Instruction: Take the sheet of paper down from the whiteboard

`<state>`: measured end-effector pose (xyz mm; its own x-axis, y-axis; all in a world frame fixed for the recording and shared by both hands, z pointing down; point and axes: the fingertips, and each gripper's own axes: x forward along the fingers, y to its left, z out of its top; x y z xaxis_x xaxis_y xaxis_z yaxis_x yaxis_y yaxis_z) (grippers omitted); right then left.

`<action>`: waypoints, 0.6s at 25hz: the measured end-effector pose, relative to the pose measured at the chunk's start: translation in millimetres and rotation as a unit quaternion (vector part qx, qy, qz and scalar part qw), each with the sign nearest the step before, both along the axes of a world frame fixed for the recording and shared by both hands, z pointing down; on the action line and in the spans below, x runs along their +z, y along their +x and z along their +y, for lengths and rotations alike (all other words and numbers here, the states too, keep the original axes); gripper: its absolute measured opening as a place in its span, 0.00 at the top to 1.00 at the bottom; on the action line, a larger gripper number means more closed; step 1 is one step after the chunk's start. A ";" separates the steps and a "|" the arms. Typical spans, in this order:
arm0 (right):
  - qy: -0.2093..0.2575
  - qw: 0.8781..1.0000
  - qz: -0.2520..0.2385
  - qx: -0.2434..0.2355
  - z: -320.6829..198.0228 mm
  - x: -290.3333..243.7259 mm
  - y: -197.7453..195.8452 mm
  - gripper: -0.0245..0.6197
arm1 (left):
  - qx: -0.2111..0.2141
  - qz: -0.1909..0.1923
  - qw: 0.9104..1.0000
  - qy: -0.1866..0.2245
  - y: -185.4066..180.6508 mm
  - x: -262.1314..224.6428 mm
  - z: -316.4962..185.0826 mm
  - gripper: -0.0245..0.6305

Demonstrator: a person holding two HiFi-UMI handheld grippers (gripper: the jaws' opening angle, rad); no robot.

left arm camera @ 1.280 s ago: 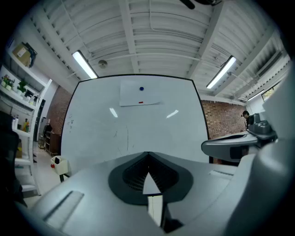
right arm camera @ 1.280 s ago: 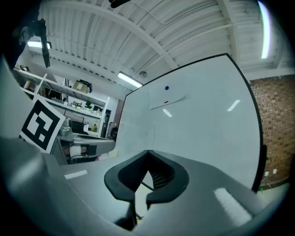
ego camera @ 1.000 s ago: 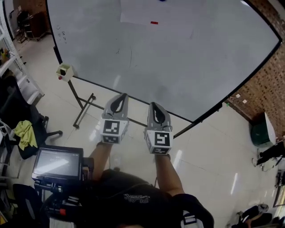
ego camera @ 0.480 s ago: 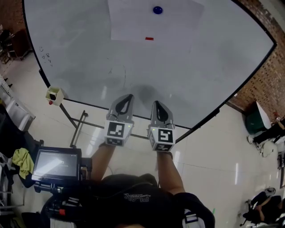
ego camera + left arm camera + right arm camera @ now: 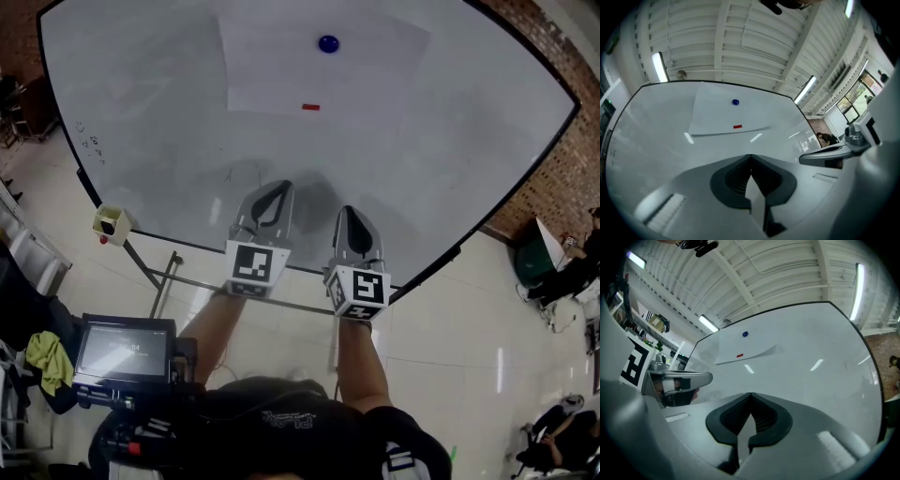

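Note:
A white sheet of paper [image 5: 281, 70] hangs high on the whiteboard [image 5: 141, 141], pinned by a blue round magnet [image 5: 328, 43] and a small red magnet [image 5: 310, 107]. In the left gripper view the paper [image 5: 712, 115] sits above the shut jaws; in the right gripper view the paper [image 5: 736, 345] is up and left. My left gripper [image 5: 273, 194] and right gripper [image 5: 352, 217] are both shut and empty, side by side in front of the board's lower part, well below the sheet.
The whiteboard's black stand [image 5: 164, 281] runs across the tiled floor. A small box [image 5: 111, 223] hangs at the board's lower left edge. A monitor [image 5: 122, 349] sits at my left. A brick wall [image 5: 562, 159] rises at the right.
Both grippers have risen and moved toward the board. The view has tilted up, so the paper and its blue magnet now show fully.

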<state>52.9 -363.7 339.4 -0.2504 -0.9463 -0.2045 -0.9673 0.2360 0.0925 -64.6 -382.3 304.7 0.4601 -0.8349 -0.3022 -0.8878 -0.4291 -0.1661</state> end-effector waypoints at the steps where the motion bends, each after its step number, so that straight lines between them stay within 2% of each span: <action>1: 0.008 1.000 -0.004 -0.005 -2.8 -8.4 0.0 0.94 | -0.012 -0.011 1.000 0.010 -1.6 -8.1 -5.9 0.96; 3: 0.019 1.000 -0.014 -0.019 -9.2 -24.5 -0.3 0.94 | -0.026 -0.022 0.999 0.028 -2.8 -23.4 -17.3 0.96; 10: 0.046 0.995 -0.053 -0.066 -20.3 -77.9 15.9 0.94 | -0.057 -0.019 0.995 0.076 -1.6 -94.9 -33.3 0.93; 15: 0.047 0.985 -0.116 -0.119 -35.0 -90.5 33.0 0.94 | -0.079 -0.041 0.990 0.112 4.5 -130.2 -41.8 0.88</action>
